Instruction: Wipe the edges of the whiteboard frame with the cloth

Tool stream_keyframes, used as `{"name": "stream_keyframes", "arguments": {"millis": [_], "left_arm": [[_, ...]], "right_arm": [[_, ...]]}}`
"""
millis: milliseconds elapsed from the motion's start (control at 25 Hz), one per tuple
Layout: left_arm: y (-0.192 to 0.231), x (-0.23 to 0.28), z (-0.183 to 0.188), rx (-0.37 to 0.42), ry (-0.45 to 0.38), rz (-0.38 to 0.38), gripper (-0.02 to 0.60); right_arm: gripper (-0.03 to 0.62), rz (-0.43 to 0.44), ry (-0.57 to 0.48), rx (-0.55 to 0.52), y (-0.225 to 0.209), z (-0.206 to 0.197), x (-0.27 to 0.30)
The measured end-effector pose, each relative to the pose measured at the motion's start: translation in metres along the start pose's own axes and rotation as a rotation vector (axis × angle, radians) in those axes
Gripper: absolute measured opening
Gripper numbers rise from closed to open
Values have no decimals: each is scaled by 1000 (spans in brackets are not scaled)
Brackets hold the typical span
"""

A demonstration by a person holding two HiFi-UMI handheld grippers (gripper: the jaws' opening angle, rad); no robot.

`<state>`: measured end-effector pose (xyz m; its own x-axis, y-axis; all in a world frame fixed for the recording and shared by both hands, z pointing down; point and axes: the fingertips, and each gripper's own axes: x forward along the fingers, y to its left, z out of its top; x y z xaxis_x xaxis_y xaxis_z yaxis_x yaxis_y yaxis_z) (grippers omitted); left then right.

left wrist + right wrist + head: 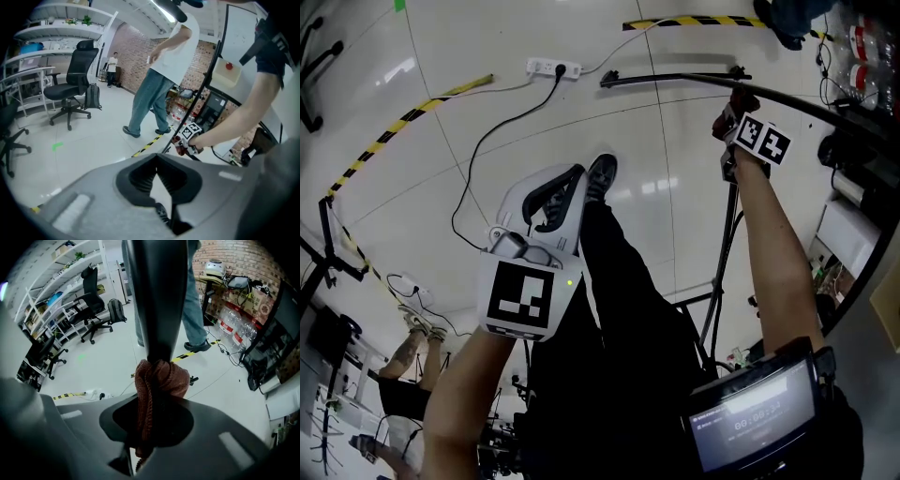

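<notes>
The reddish-brown cloth point(161, 378) is pinched between the right gripper's point(157, 408) fingers and touches the whiteboard's dark frame edge point(157, 301), far right. The left gripper point(157, 164), near left, is empty, its tips together. The digits on the screen point(753, 419) are too blurred to read.

whiteboard frame point(157, 296): cut off by top edge | cloth point(164, 378): lower end hidden between jaws | bystander point(194, 310): only legs in view
</notes>
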<state>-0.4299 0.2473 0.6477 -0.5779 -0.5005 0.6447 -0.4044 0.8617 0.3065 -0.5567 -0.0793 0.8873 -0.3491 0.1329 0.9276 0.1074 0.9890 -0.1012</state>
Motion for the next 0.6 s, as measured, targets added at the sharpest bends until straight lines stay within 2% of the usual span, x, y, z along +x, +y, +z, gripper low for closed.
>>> {"name": "stream_keyframes", "arguments": {"millis": [600], "left_arm": [[-4,0,1,5,6,18,4]], "right_arm": [[61,14,0,-7,4,-1,5]]}}
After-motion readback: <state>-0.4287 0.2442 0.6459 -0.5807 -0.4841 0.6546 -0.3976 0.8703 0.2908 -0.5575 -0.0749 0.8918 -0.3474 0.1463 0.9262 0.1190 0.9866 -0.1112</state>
